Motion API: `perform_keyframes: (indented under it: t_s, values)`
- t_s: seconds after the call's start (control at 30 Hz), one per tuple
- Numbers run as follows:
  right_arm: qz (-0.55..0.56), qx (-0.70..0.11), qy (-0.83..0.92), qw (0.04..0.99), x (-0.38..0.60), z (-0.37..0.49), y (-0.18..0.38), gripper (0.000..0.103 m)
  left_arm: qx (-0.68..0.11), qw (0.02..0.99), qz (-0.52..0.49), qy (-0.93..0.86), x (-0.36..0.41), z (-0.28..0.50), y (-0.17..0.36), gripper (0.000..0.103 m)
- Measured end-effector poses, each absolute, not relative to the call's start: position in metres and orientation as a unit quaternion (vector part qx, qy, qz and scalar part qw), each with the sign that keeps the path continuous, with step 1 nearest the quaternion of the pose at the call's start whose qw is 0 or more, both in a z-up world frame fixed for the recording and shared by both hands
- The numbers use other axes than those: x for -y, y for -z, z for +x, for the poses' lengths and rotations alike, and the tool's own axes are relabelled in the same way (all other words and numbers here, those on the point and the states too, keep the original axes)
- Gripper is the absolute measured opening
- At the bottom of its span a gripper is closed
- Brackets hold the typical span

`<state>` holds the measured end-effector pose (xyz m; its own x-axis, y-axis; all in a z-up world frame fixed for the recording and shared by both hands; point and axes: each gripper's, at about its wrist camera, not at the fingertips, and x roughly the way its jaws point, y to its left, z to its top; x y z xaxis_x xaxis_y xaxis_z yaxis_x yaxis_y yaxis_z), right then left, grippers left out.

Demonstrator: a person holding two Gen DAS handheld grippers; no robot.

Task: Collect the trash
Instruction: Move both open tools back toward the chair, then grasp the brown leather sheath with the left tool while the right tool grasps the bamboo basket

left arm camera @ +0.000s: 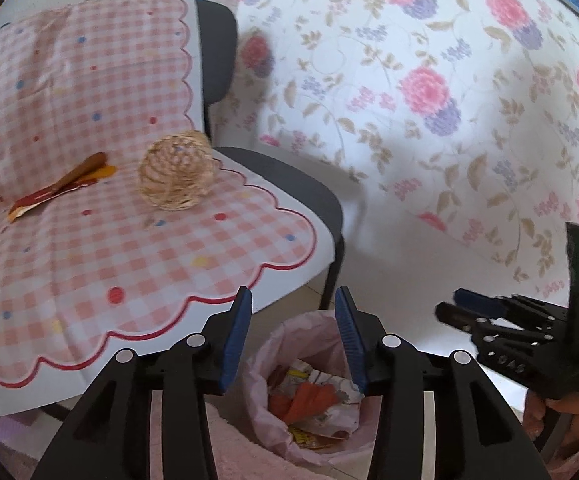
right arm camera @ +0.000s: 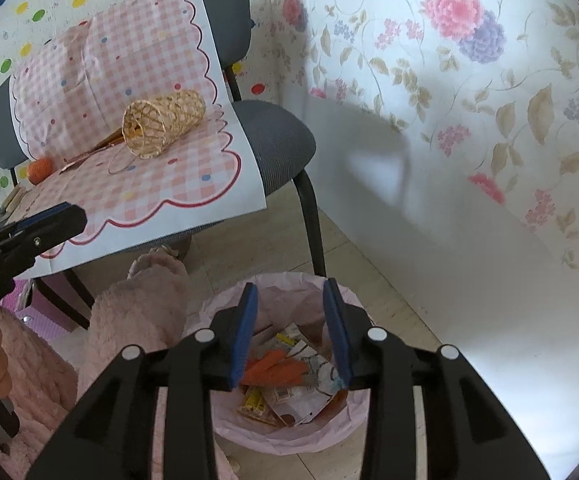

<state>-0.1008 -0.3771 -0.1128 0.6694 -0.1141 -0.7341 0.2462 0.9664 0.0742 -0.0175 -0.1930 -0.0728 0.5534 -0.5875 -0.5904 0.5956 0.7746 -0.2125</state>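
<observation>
A grey upholstered chair with black metal legs stands against a floral-print wall covering. A pink-and-white checked cloth with a scalloped red border drapes its seat and backrest. On the cloth lie a woven straw basket, cylindrical and tipped on its side, a flat red-and-orange wrapper and a small orange ball — all well apart from the bin. On the tiled floor beside the chair leg stands a round waste bin lined with a thin pink plastic bag; crumpled printed wrappers and orange pieces lie inside. A fluffy pink sleeve crosses the lower left of the right wrist view.

Left hand-held gripper: blue ribbed pads spread, nothing between them, above the bin. Right hand-held gripper: pads spread, empty — directly over the bin opening.
</observation>
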Motion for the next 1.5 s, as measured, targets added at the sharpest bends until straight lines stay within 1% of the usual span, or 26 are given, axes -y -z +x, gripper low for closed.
perform_keyframes:
  t_s: [0.3, 0.5, 0.57, 0.9, 1.1, 1.2, 1.27, 1.37, 1.5]
  values:
    - [0.083, -0.36, 0.067, 0.927, 0.358, -0.095, 0.086, 0.034, -0.328, 0.894, 0.0, 0.305, 0.159, -0.015, 0.061, 0.045]
    - [0.071, -0.347, 0.037, 0.934, 0.335, -0.069, 0.074, 0.034, -0.32, 0.91, -0.016, 0.263, 0.119, -0.001, 0.052, 0.047]
    - [0.066, -0.347, 0.026, 0.935, 0.327, -0.059, 0.072, 0.037, -0.319, 0.914, -0.024, 0.25, 0.107, 0.005, 0.052, 0.049]
    - [0.04, -0.345, -0.023, 0.938, 0.29, 0.007, 0.068, 0.042, -0.329, 0.926, -0.059, 0.176, 0.047, 0.053, 0.053, 0.049]
    - [0.045, -0.35, -0.03, 0.935, 0.285, 0.045, 0.068, 0.044, -0.332, 0.929, -0.058, 0.156, 0.033, 0.086, 0.05, 0.049]
    - [0.043, -0.353, -0.039, 0.934, 0.279, 0.064, 0.067, 0.046, -0.332, 0.93, -0.055, 0.148, 0.029, 0.105, 0.048, 0.054]
    - [0.04, -0.35, -0.044, 0.935, 0.276, 0.077, 0.063, 0.05, -0.338, 0.928, -0.049, 0.146, 0.028, 0.124, 0.048, 0.054]
    - [0.038, -0.343, -0.04, 0.938, 0.275, 0.095, 0.058, 0.053, -0.346, 0.926, -0.042, 0.148, 0.03, 0.145, 0.048, 0.055]
    - [0.034, -0.347, -0.027, 0.937, 0.28, 0.122, 0.063, 0.053, -0.358, 0.922, -0.027, 0.147, 0.038, 0.178, 0.053, 0.056]
